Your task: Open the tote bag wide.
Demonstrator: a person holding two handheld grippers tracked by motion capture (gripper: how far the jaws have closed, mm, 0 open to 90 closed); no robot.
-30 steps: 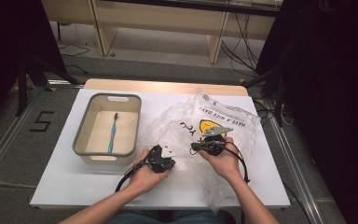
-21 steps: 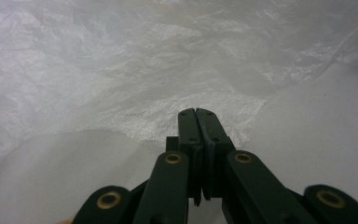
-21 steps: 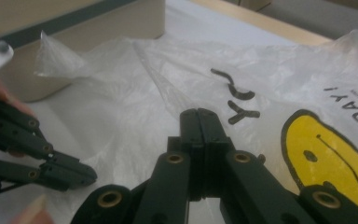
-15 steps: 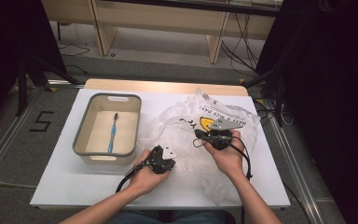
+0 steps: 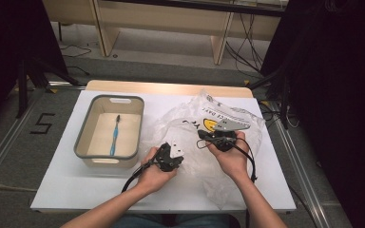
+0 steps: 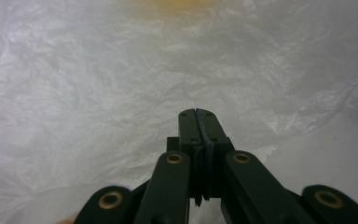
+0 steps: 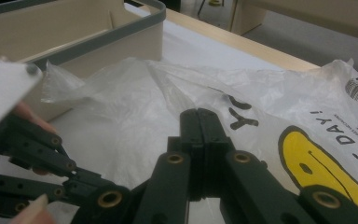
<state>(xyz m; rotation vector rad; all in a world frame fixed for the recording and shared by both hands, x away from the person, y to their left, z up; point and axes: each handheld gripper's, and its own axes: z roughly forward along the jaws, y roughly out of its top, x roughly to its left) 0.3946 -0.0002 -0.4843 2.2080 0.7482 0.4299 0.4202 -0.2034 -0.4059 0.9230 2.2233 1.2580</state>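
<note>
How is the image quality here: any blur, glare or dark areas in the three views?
High view: table evenly lit, surroundings dark. Left gripper view: plastic bag soft and washed out, the closed jaws of the left gripper sharper. Right gripper view: right gripper sharp, the bag's smiley print and the bin slightly soft.

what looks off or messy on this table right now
Only the plastic bag stands out: it lies crumpled and spread unevenly across the white table, its smiley print upside down to the person. The left gripper and right gripper both have their jaws shut over it. The blue toothbrush lies neatly inside the bin. Nothing looks spilled or broken.
</note>
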